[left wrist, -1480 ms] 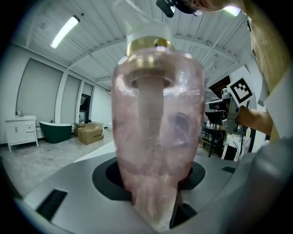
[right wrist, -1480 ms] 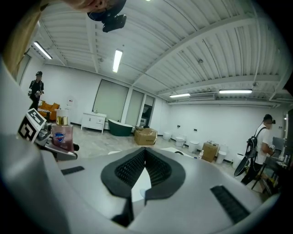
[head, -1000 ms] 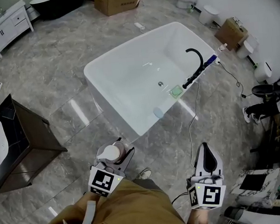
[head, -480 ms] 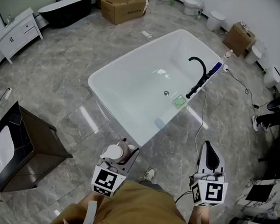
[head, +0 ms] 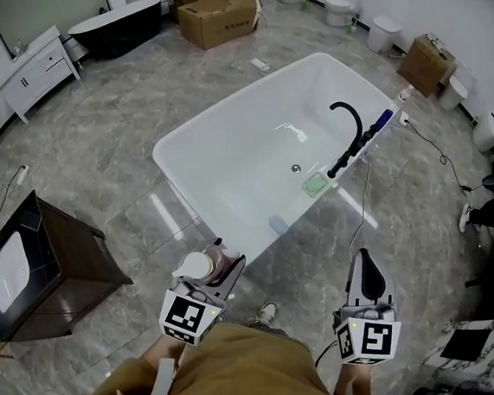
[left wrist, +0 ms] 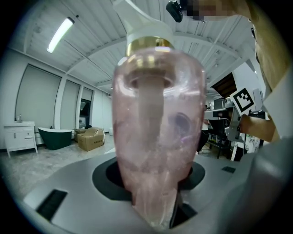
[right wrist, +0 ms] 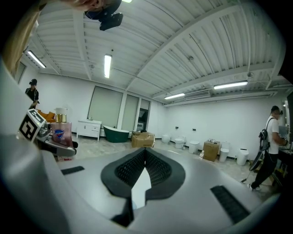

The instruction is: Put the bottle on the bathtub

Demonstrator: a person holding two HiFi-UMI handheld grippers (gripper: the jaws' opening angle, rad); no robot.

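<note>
Head view: a person in a tan top (head: 238, 371) stands on a grey marble-patterned floor (head: 111, 136) in a bathroom showroom, a two-jaw tool in each hand. The left claw (head: 219, 273) is clamped on a pink pump bottle (head: 200, 264) with a white pump and gold collar, held upright over the floor just short of the near corner of a white freestanding bathtub (head: 235, 159), not touching it. A black curved faucet (head: 349, 124) rises from the tub's far rim, with a small green item (head: 315, 184) lying near its base.

The right claw (head: 367, 266) has its jaws pressed together with nothing between them, and points toward the floor beside the tub.

In the left gripper view the bottle fills the frame. In the right gripper view the bottle's blue label shows at the left edge.

A dark cabinet with a white basin (head: 37, 269) stands at the person's left. A cardboard box (head: 218, 2), a dark bathtub (head: 121, 22) and a white vanity (head: 39, 69) line the far side.
</note>
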